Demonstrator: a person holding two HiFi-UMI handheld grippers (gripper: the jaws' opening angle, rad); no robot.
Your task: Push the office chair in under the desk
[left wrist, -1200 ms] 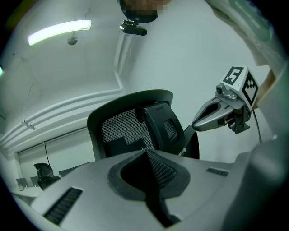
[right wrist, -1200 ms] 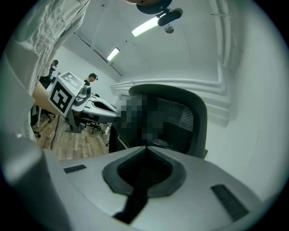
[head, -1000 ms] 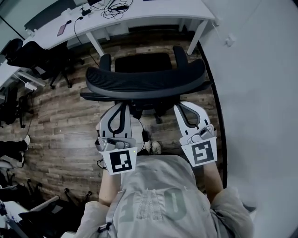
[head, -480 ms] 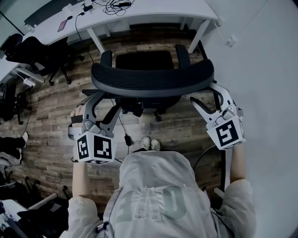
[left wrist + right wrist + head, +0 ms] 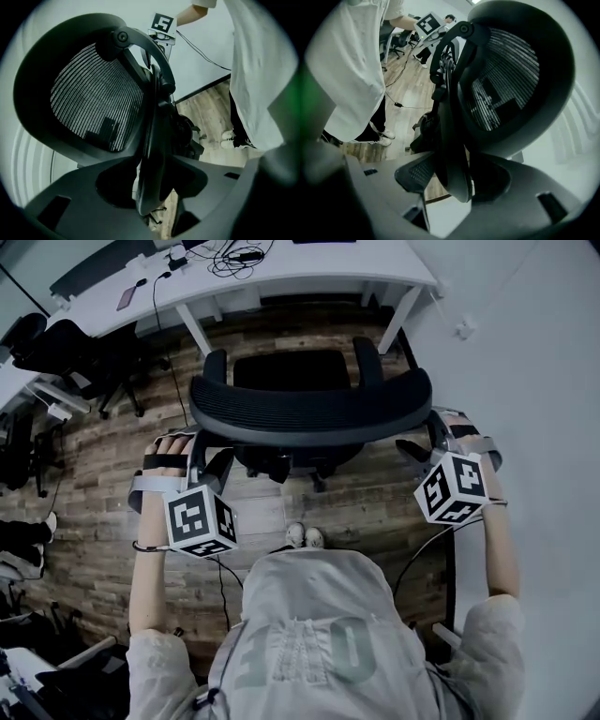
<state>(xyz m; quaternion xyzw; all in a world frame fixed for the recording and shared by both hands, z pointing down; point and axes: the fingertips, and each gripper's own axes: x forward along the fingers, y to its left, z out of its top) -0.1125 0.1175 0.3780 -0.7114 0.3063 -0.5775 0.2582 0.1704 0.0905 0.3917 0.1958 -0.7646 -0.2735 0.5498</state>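
The black mesh office chair stands facing the white desk, its seat just short of the desk's edge. My left gripper is at the left end of the backrest. In the left gripper view the backrest's side edge runs between the jaws of the left gripper, which are closing, with gaps still showing on both sides. My right gripper is at the right end. There the backrest edge lies between the wide jaws of the right gripper.
A pale wall runs close along the right. Other black chairs stand at the left by a second desk. Desk legs flank the chair. Cables lie on the desk. The person's shoes are behind the chair.
Both grippers moved apart from behind the backrest out to its two ends. Their jaws went from shut to wide, and each now straddles a side edge.
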